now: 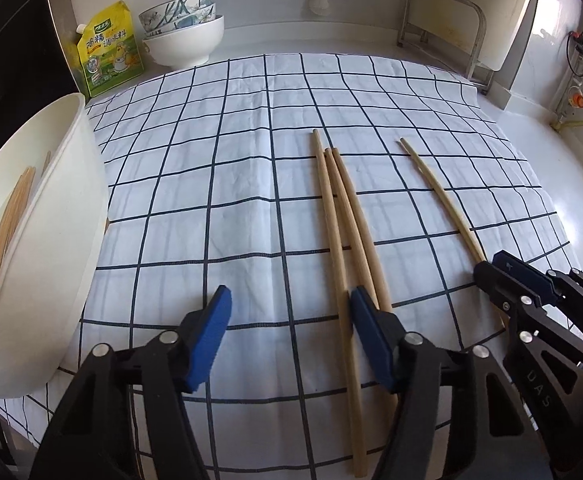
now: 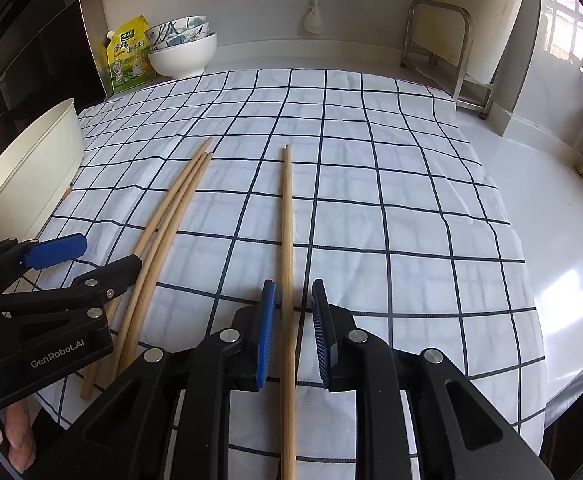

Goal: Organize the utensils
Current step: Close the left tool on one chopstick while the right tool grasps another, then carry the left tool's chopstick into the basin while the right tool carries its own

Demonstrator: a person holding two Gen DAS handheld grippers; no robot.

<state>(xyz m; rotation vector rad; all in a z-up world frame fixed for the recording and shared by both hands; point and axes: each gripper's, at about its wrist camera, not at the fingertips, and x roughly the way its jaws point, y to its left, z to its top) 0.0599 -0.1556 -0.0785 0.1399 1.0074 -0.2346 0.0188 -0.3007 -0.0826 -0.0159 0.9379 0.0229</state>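
Three wooden chopsticks (image 1: pixel 345 216) lie bunched on the checked cloth (image 1: pixel 211 184); they also show in the right wrist view (image 2: pixel 171 208). A single chopstick (image 2: pixel 287 220) lies apart to their right, also in the left wrist view (image 1: pixel 439 188). My right gripper (image 2: pixel 293 308) is open, its blue pads on either side of the single chopstick without touching it. My left gripper (image 1: pixel 289 320) is open and empty, its right pad beside the bunch. A white tub (image 1: pixel 39 248) at the left holds several chopsticks (image 1: pixel 9 216).
Stacked bowls (image 1: pixel 183 36) and a yellow seasoning pouch (image 1: pixel 107 48) stand at the back left. A metal rack (image 1: pixel 443 28) with a white board stands at the back right. The cloth lies on a white counter (image 2: pixel 551 208). The left gripper shows in the right view (image 2: pixel 51 264).
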